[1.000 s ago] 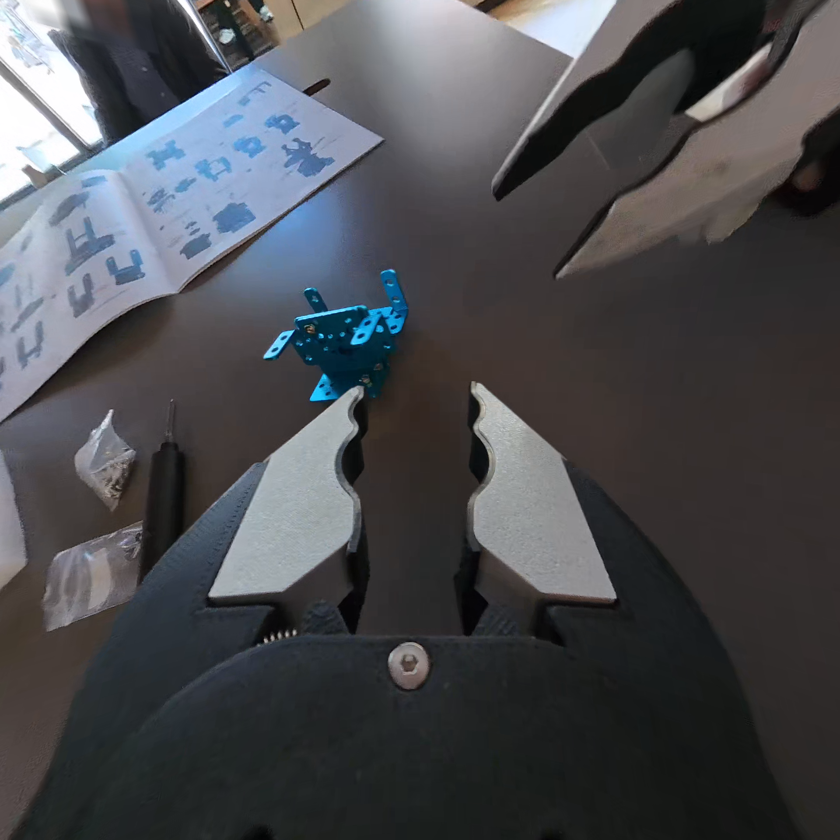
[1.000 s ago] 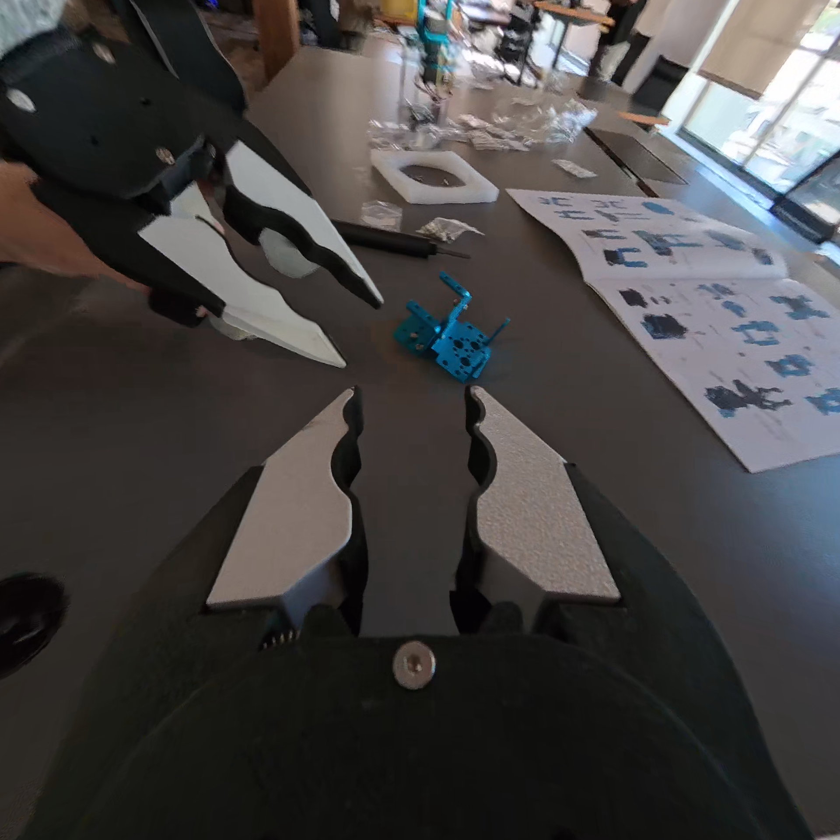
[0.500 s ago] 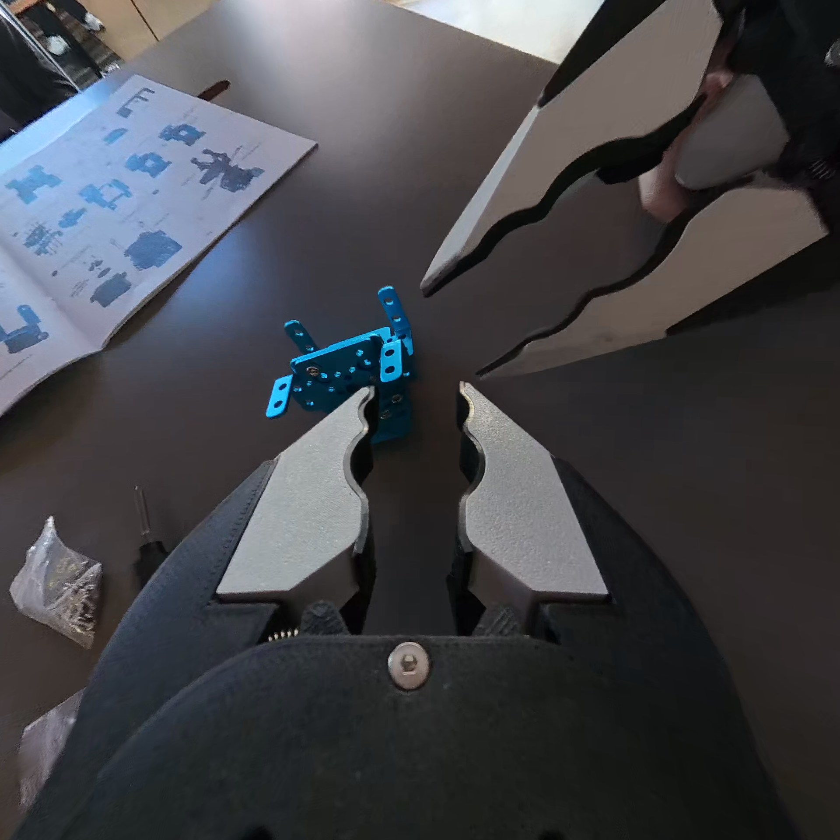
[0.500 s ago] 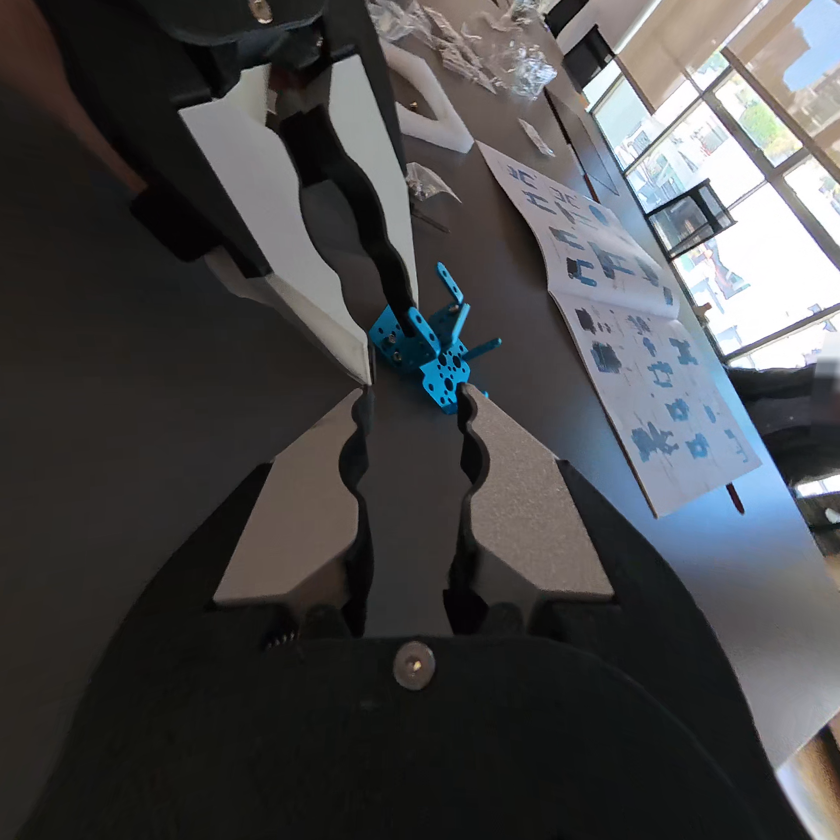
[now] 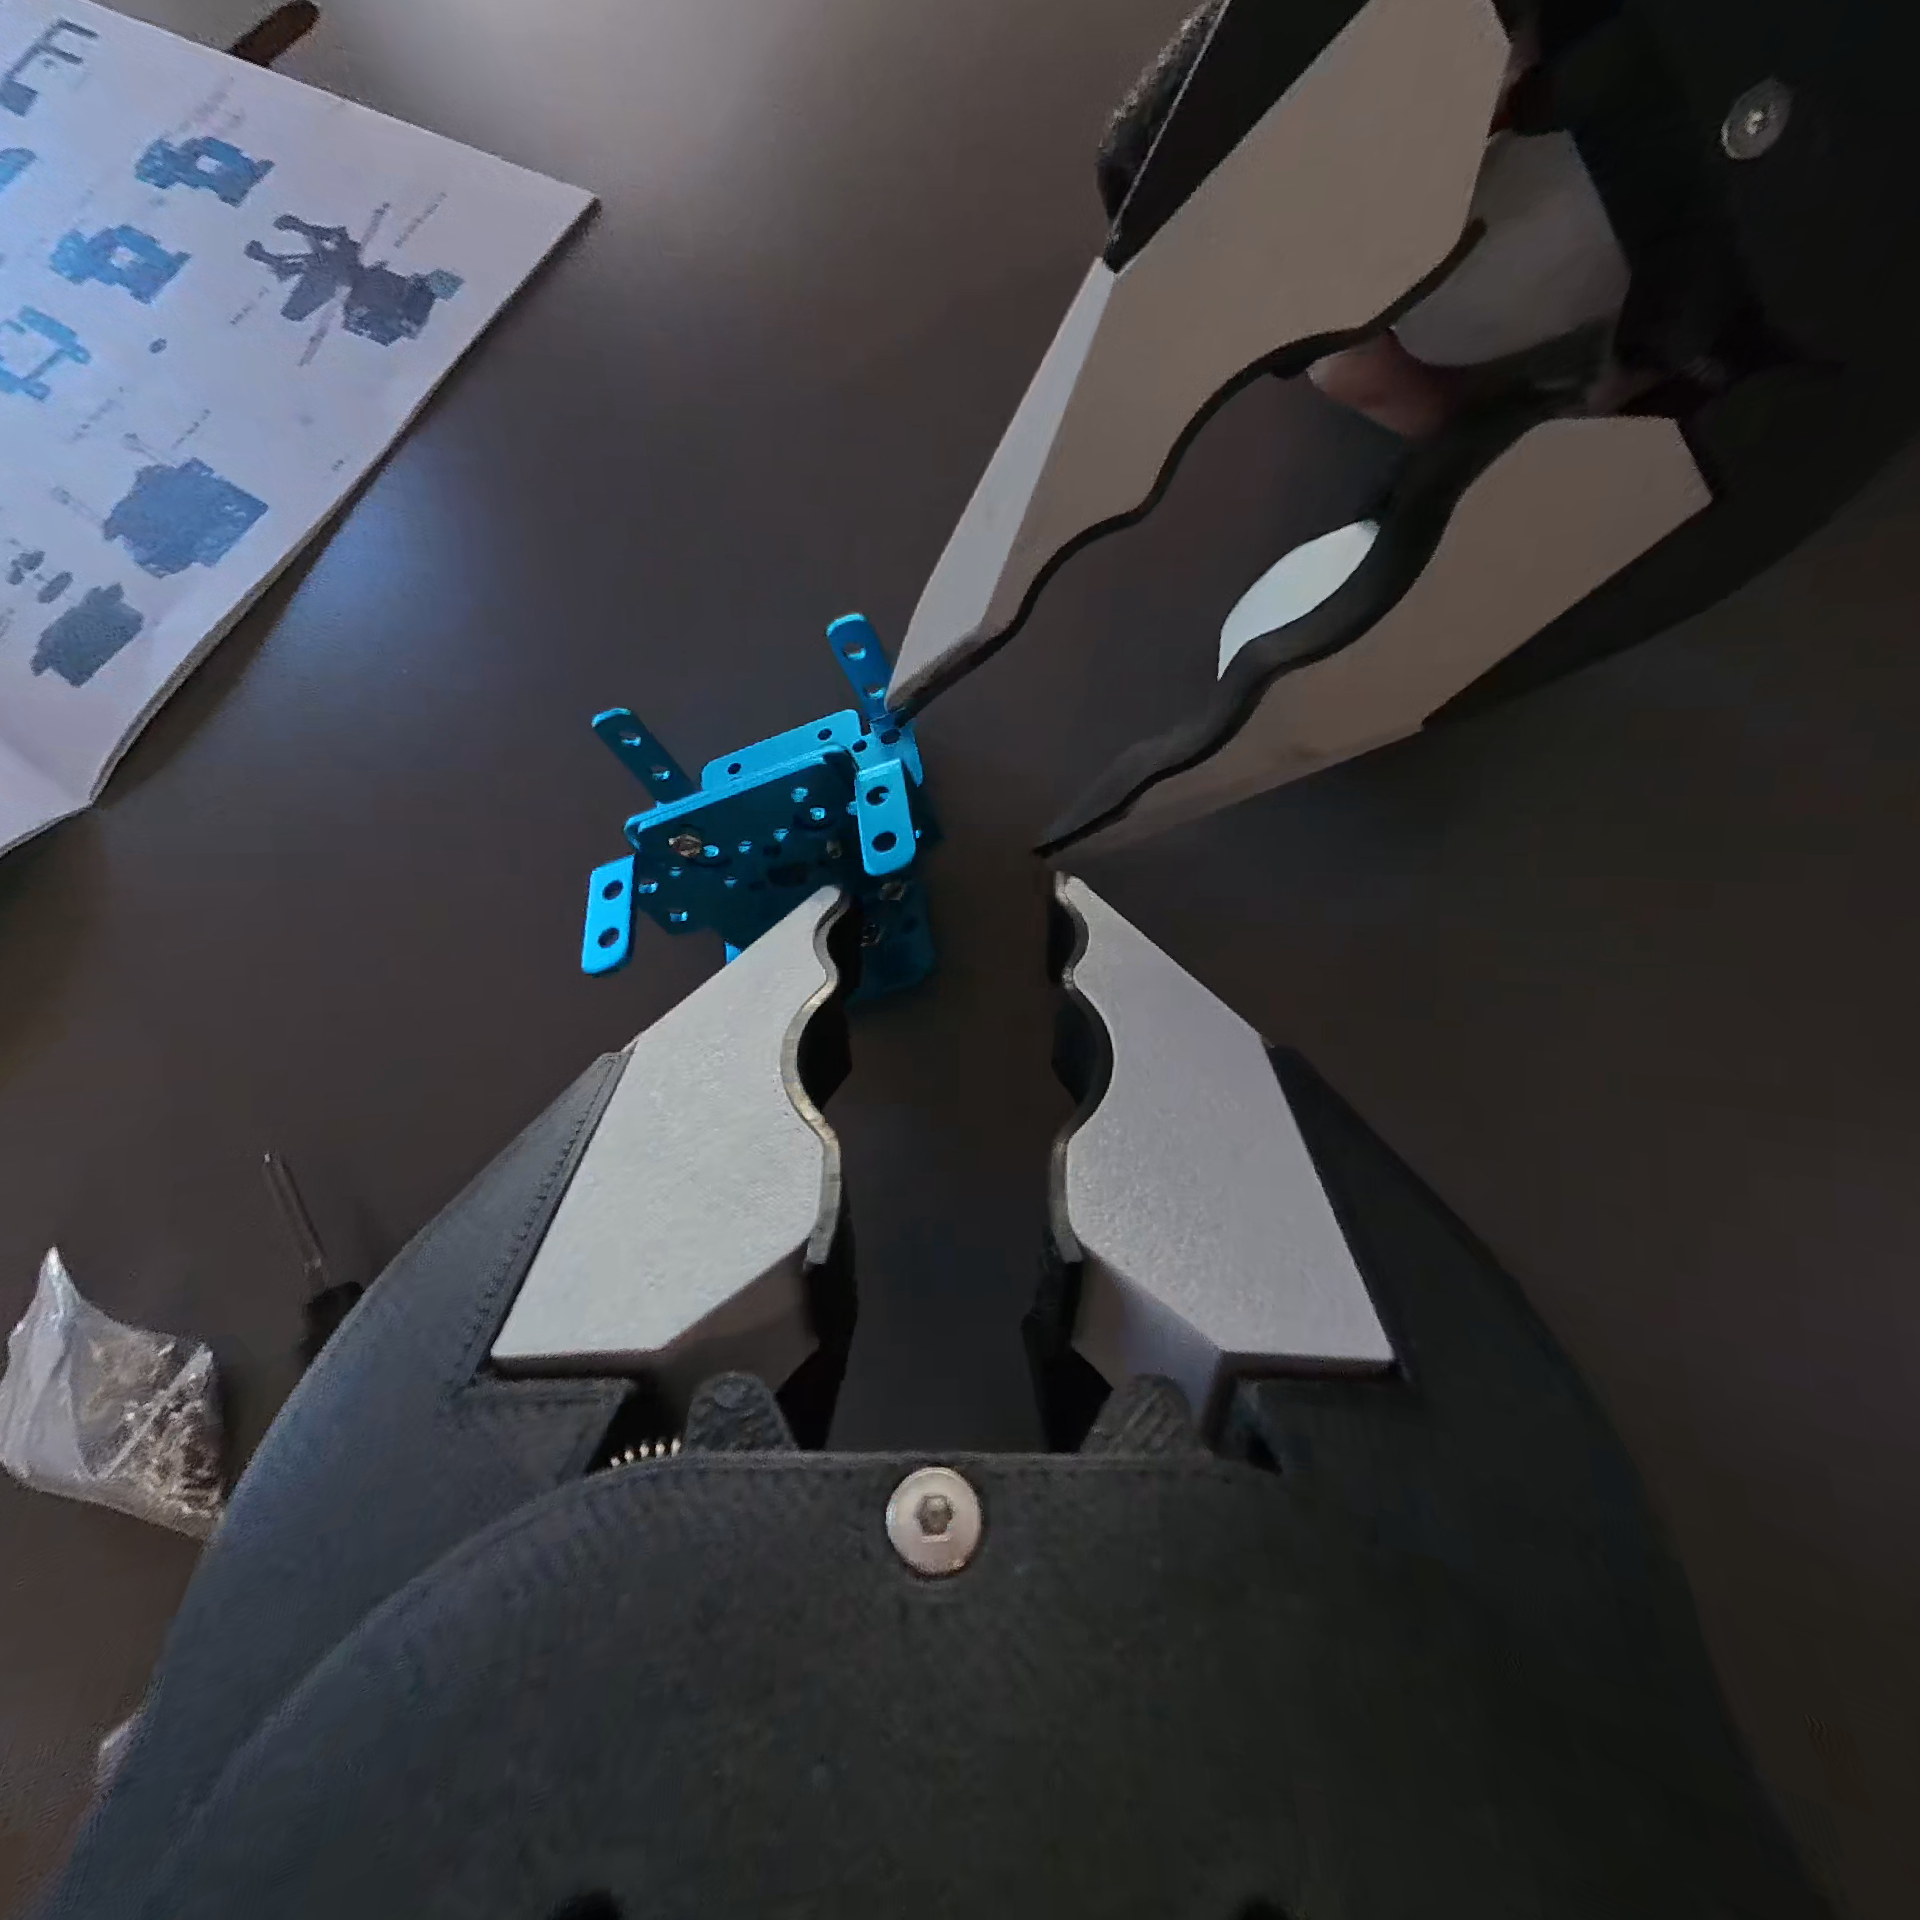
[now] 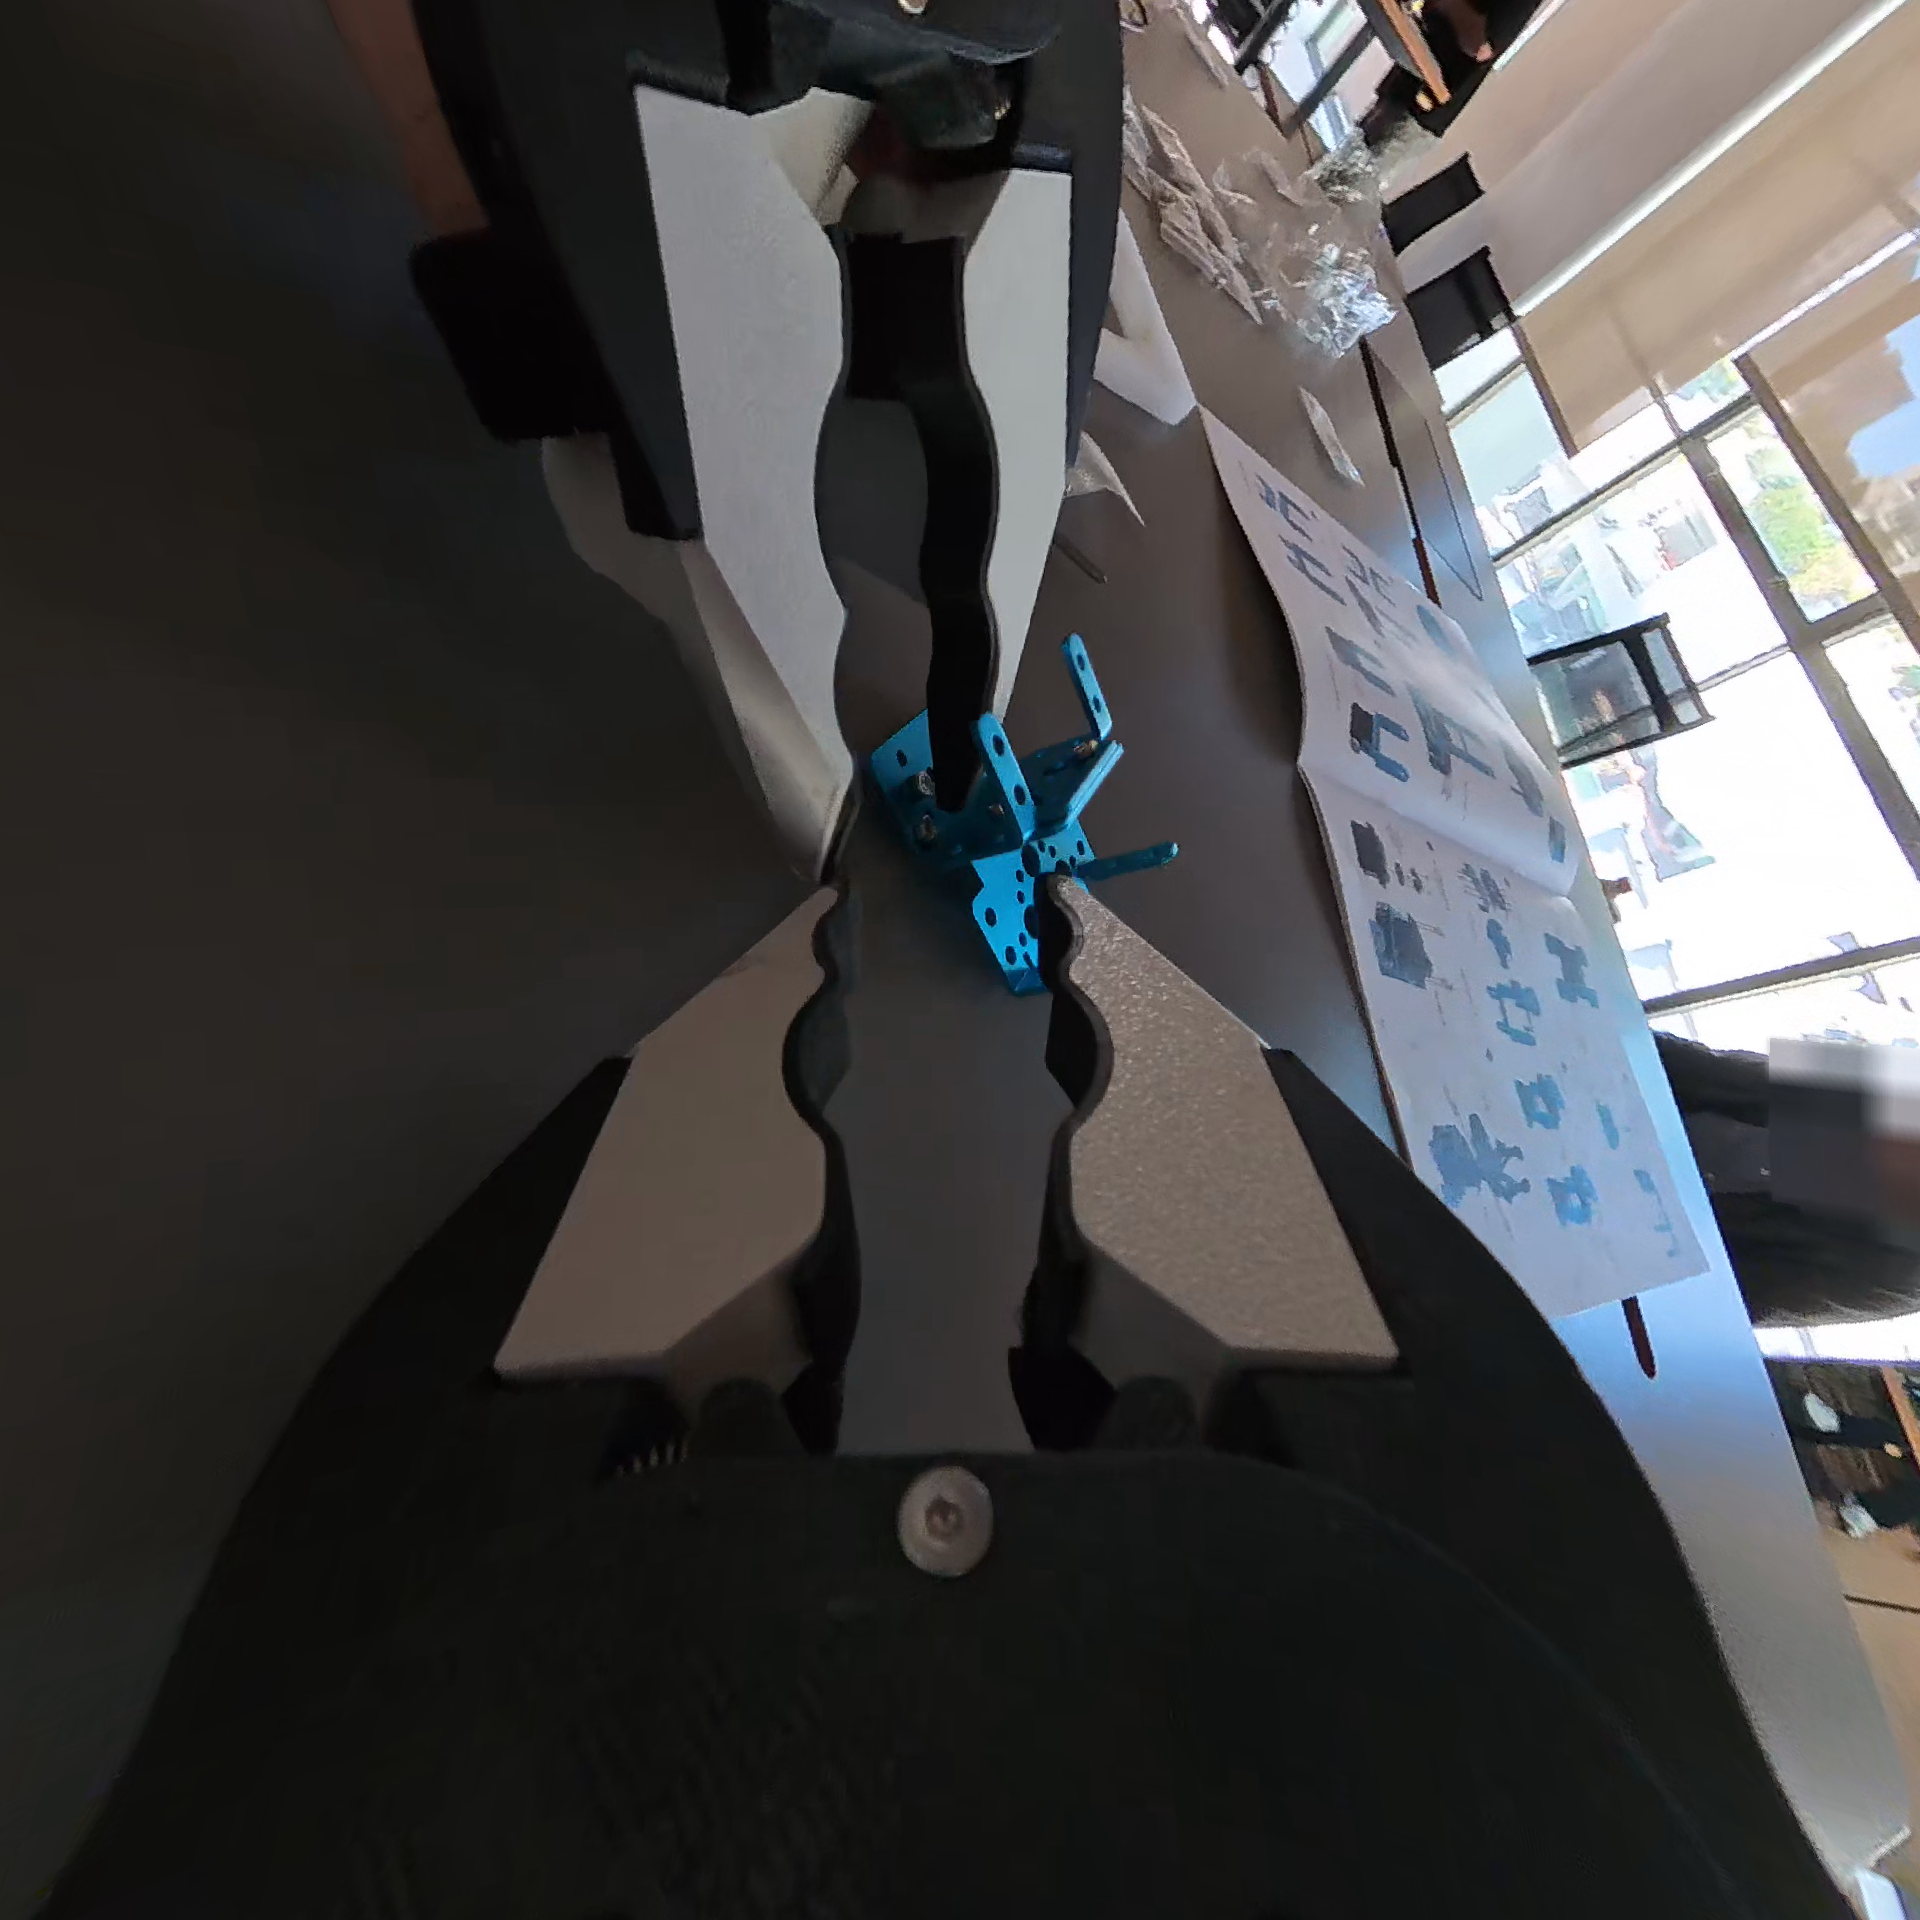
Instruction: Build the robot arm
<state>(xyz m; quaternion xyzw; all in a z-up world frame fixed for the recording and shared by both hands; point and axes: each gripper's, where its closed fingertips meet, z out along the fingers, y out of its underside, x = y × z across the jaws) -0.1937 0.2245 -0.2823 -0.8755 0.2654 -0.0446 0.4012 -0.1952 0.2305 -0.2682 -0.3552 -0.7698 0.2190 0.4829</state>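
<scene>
Both grippers, left (image 5: 940,899) and right (image 6: 945,894), are gaping, tips flanking the blue bracket assembly (image 5: 764,842) lying just ahead, left nearer.

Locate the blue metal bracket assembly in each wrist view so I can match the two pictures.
Left wrist view: blue bracket assembly just left of centre, at the left gripper's fingertips.
Right wrist view: the same assembly at centre, just above the right gripper's fingertips.
Shared landmark: open instruction booklet, upper left in the left view, right side in the right view.
</scene>
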